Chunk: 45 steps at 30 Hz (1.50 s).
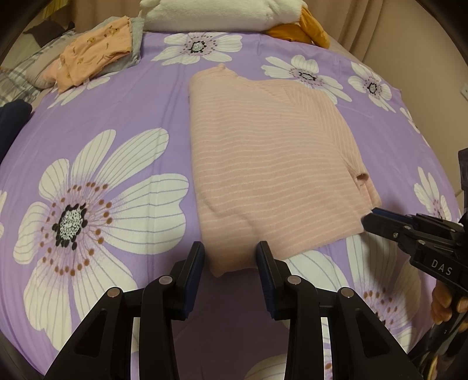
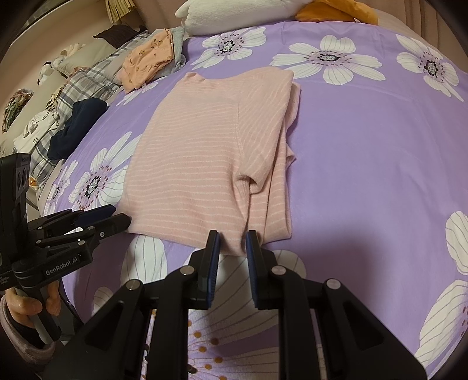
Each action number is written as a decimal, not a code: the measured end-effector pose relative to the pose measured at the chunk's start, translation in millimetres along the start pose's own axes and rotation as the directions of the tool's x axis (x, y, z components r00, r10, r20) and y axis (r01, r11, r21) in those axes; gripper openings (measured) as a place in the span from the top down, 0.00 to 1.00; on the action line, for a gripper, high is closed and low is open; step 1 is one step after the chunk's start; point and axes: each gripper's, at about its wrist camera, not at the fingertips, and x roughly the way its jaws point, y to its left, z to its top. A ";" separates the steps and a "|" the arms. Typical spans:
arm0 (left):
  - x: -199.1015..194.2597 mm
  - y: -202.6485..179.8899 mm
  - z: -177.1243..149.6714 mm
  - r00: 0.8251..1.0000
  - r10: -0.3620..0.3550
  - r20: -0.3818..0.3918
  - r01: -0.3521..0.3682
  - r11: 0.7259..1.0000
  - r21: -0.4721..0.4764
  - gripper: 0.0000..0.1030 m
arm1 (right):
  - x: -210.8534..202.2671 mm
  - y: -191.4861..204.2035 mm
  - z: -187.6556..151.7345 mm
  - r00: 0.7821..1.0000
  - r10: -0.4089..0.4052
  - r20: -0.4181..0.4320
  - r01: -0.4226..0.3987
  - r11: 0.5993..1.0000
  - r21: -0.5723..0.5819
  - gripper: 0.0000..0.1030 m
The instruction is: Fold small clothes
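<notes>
Risk: both jaws pinch the pink striped top's (image 1: pixel 272 163) near hem, left gripper (image 1: pixel 231 257) wider, right gripper (image 2: pixel 232 244) narrow; uneven lifting could undo the tucked sleeve (image 2: pixel 263 163)

The white plush toy (image 1: pixel 210 14) at the far end of the bed is cut off by the top edge in both views, so its shape cannot be told. The orange cloth (image 1: pixel 304 29) beside it is also cut. In the left wrist view the right gripper (image 1: pixel 370 217) enters from the right edge – its body is cut off. The near hem of the pink striped top (image 2: pixel 204 163) goes between the fingers (image 2: pixel 212 257), where it is partly hidden – whether it is pinched cannot be told.
</notes>
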 end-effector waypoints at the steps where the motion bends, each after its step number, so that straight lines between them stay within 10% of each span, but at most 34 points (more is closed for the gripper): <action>1: 0.1 0.0 0.1 1.000 0.000 0.000 0.000 1.000 0.000 0.66 | -0.2 -0.1 -0.1 1.000 0.000 0.000 0.000 1.000 0.000 0.82; 33: -18.0 0.8 -6.4 0.999 0.046 -0.007 -0.046 0.999 -0.025 0.66 | -23.7 3.1 -4.6 0.999 -0.011 0.035 0.011 1.000 -0.005 0.65; 37: -26.2 0.6 -5.2 0.998 0.054 0.018 -0.054 0.998 -0.031 0.43 | -30.7 7.2 -4.0 0.999 -0.013 0.053 0.013 1.000 -0.011 0.63; 45: -46.8 -2.8 -0.7 0.996 0.060 0.071 -0.058 0.998 -0.027 0.43 | -47.6 13.0 -3.2 0.995 -0.012 0.094 0.013 1.000 -0.007 0.58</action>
